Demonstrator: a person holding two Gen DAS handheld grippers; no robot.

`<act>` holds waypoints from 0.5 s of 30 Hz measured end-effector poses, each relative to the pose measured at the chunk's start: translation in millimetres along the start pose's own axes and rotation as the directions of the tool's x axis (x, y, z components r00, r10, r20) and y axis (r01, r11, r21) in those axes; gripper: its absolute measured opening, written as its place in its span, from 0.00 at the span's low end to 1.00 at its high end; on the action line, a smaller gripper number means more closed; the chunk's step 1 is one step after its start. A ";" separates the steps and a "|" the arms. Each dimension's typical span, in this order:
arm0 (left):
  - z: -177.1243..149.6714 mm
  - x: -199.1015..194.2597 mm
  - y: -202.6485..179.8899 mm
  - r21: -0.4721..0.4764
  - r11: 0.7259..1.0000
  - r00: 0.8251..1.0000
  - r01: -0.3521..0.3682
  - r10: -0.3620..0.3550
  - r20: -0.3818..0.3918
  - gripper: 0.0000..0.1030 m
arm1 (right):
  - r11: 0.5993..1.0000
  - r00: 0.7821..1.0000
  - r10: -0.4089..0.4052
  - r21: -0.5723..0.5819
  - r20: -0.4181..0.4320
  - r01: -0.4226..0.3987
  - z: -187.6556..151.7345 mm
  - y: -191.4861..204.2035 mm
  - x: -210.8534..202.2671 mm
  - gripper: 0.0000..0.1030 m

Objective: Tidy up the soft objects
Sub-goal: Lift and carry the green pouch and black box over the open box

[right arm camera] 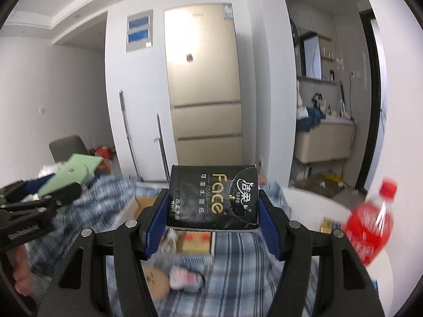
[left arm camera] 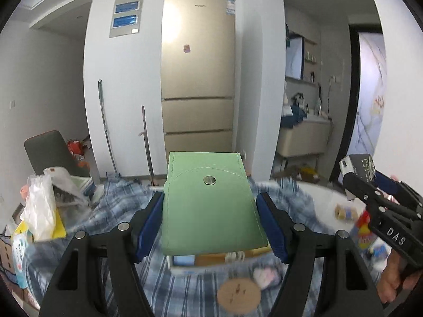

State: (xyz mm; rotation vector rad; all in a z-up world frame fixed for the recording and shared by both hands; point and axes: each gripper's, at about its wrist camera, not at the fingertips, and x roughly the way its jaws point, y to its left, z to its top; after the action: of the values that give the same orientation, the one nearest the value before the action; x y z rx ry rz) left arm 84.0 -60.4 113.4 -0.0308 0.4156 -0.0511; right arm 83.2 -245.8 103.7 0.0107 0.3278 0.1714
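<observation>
While your left gripper (left arm camera: pixel 211 219) clamps the green pouch (left arm camera: pixel 211 203) and your right gripper (right arm camera: pixel 211 222) clamps the black tissue pack (right arm camera: pixel 213 198), both held above the checked cloth (left arm camera: pixel 116 211) pointing slightly downward, you are in the carry step, and next each needs a placement spot.
</observation>
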 end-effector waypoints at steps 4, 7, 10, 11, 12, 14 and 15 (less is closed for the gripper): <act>25.0 7.8 12.9 -0.080 0.997 1.000 0.002 0.000 0.031 0.70 | 1.000 1.000 0.007 0.010 0.019 -0.007 33.9 12.3 19.9 0.60; 33.3 18.5 17.0 -0.083 0.997 1.000 -0.012 0.014 0.028 0.70 | 0.998 1.000 0.024 0.050 -0.001 -0.024 49.5 19.8 44.3 0.60; 33.3 36.7 20.4 -0.073 0.997 1.000 -0.027 0.027 0.001 0.70 | 0.997 0.999 0.039 0.065 -0.022 -0.038 50.5 26.8 68.6 0.60; 31.0 41.8 23.1 -0.077 0.997 0.999 -0.033 0.032 -0.006 0.70 | 0.997 0.999 0.039 0.068 -0.029 -0.037 47.3 27.5 75.6 0.60; 27.7 45.8 24.6 -0.081 0.996 0.999 -0.037 0.036 -0.012 0.70 | 0.996 0.998 0.043 0.076 -0.040 -0.040 41.9 27.1 83.6 0.60; 20.1 58.3 30.9 -0.094 0.995 0.999 -0.036 0.033 -0.032 0.70 | 0.995 0.996 0.054 0.090 -0.070 -0.048 28.7 24.9 96.7 0.60; 15.9 66.3 33.9 -0.100 0.994 0.998 -0.034 0.029 -0.047 0.70 | 0.995 0.995 0.054 0.094 -0.089 -0.046 21.8 23.0 103.1 0.60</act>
State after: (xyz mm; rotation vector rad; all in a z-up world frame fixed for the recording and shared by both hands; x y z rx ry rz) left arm 152.5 -29.9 99.9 -0.1228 0.4640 0.0005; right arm 182.5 -205.3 92.3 0.1019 0.4268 0.2066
